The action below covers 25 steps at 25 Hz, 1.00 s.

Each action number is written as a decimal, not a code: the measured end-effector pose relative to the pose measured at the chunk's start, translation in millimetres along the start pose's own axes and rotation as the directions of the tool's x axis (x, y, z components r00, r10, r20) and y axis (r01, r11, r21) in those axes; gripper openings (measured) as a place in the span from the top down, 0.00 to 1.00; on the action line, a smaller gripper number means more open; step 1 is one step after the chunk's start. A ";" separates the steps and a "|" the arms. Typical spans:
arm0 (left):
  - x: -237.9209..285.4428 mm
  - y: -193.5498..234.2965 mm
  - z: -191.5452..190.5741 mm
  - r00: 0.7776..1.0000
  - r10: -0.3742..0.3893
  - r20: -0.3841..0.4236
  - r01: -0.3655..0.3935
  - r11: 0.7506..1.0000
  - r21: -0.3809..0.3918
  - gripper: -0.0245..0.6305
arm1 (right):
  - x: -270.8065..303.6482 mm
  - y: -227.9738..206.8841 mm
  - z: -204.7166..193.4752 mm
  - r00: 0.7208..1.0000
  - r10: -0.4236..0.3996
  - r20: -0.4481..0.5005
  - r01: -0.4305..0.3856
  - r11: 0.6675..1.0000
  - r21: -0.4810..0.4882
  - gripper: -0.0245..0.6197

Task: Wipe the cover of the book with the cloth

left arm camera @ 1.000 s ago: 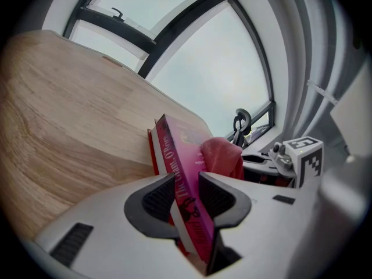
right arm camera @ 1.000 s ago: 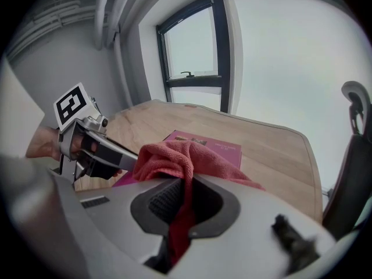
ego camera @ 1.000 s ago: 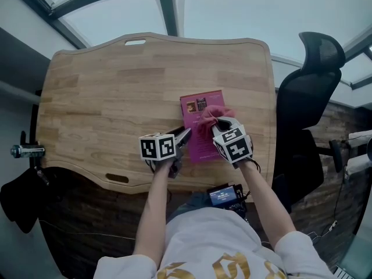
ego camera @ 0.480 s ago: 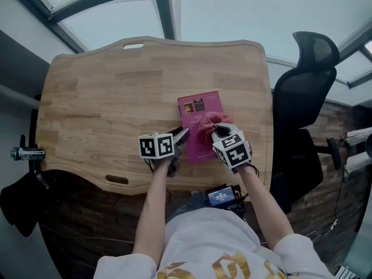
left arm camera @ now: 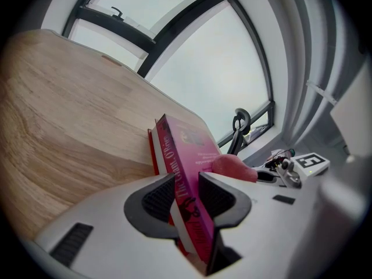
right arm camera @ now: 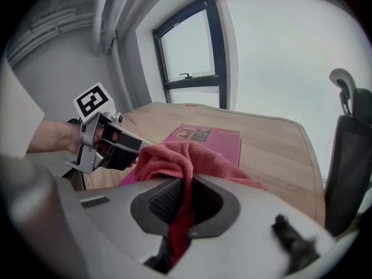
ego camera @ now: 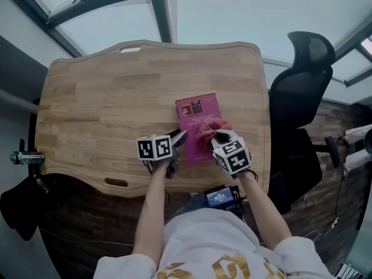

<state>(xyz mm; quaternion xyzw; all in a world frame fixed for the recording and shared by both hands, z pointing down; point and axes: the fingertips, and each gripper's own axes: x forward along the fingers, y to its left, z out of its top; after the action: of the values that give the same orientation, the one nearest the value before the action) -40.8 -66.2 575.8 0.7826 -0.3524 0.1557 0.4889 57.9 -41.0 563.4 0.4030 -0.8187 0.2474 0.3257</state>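
My left gripper (left arm camera: 187, 197) clamps the book (ego camera: 196, 116) by its spine, my right gripper (right arm camera: 185, 205) pinches the cloth (right arm camera: 174, 158). I'd pin the book firmly and sweep flat, evenly.

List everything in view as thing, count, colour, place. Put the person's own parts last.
table: one, light wood, middle of the head view.
book: one, magenta, on the table near its front edge.
cloth: one, red, bunched on the book's cover.
chair: one, black, right of the table.
device with screen: one, black, below the table's front edge.
left gripper: one, white, shut on the book's left edge.
right gripper: one, white, shut on the cloth.
forearms: two, bare, behind the grippers.
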 end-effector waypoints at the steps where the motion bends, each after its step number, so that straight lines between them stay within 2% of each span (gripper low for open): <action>1: 0.1 0.1 -0.2 1.000 -0.001 -0.001 0.001 1.000 -0.001 0.76 | -0.7 0.5 -0.8 1.000 0.002 0.001 -0.002 1.000 0.005 0.90; 25: -0.2 1.8 -0.5 1.000 -0.010 0.003 0.010 1.000 -0.010 0.74 | -12.7 7.9 -16.2 1.000 -0.002 -0.007 0.002 1.000 0.013 0.90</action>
<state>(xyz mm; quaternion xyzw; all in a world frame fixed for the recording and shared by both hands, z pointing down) -42.2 -66.1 577.1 0.7822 -0.3499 0.1505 0.4931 62.7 -19.5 563.8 0.4052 -0.8156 0.2536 0.3261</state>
